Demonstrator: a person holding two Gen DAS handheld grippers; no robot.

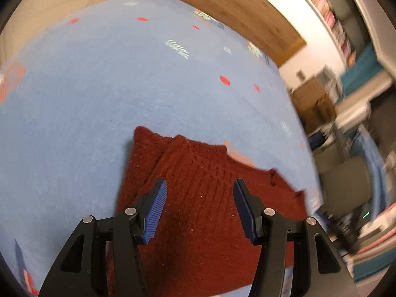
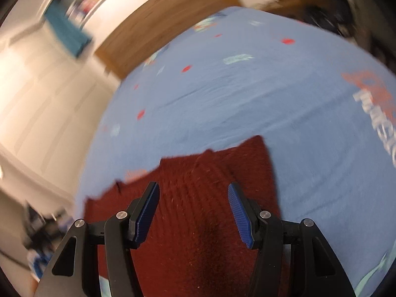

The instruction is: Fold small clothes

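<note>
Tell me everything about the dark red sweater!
The sweater is dark red, ribbed knit that looks woolly and thick. It lies flat on the blue bedspread, seemingly folded, with stepped, uneven far edges. The left tool and right tool are both open above it, with nothing pinched. Its near end is hidden behind the tools.

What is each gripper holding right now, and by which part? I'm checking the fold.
Nothing. Left gripper and right gripper both stand open above the dark red knit garment, pads clear of it.

sweater (image 1: 198, 173): dark red ribbed knit, fuzzy | sheet (image 1: 99, 94): blue cloth, matt
</note>
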